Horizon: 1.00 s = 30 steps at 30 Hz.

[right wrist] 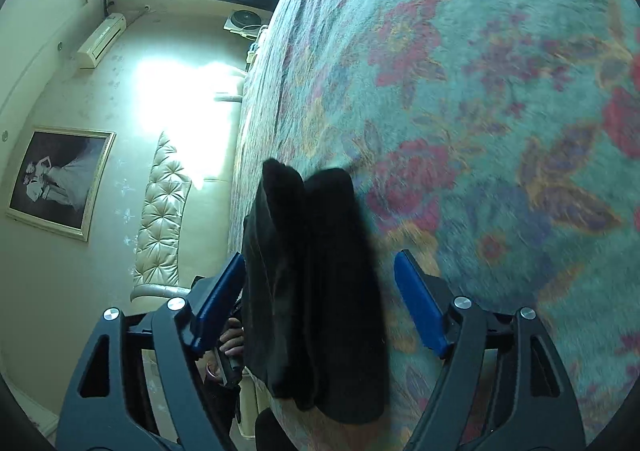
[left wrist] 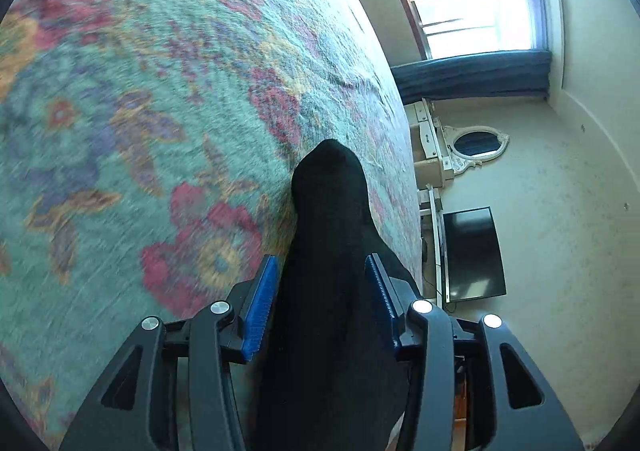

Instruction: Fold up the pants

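Left gripper [left wrist: 320, 291]: jaws parted, black pants [left wrist: 328, 271] seen between blue pads, seemingly unpinched.
Right gripper [right wrist: 320, 299]: spread wide, pads clear of cloth.
Pants: draped on floral blanket [left wrist: 140, 111].

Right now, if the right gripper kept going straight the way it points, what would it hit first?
Most likely the black pants, already lying between its open fingers. Past them comes the floral blanket; depth is hard to judge.
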Each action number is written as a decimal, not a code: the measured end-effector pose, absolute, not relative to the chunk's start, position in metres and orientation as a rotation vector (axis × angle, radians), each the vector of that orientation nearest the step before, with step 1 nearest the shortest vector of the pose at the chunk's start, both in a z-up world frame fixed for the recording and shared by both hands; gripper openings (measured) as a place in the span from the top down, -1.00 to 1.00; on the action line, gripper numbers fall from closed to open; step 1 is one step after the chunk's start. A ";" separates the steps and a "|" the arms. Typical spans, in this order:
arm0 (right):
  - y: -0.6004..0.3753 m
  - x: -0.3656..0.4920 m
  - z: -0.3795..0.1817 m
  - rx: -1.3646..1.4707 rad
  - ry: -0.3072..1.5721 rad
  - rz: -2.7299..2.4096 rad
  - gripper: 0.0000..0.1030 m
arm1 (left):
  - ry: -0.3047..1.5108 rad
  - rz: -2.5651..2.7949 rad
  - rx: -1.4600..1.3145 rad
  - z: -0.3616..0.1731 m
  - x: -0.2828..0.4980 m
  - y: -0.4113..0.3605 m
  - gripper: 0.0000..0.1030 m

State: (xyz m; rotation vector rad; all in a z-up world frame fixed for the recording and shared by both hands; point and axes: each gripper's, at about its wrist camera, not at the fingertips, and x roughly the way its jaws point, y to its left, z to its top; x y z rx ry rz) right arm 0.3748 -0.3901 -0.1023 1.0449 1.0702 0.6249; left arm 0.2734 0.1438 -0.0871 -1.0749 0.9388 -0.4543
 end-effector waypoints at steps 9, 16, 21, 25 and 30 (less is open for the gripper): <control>-0.371 0.308 -0.106 1.019 1.054 0.657 -0.52 | 0.917 -0.497 -1.128 -0.087 0.176 0.135 -0.33; -0.351 0.309 -0.101 0.956 1.064 0.629 -0.56 | 0.904 -0.450 -1.063 -0.077 0.176 0.108 -0.66; -0.354 0.301 -0.108 0.950 1.089 0.582 0.10 | 0.954 -0.384 -0.971 -0.074 0.179 0.092 -0.25; -0.357 0.297 -0.109 0.980 1.079 0.590 0.27 | 0.983 -0.357 -1.055 -0.091 0.180 0.106 0.21; -0.357 0.291 -0.095 1.008 1.048 0.610 0.37 | 0.970 -0.365 -1.069 -0.080 0.176 0.108 0.32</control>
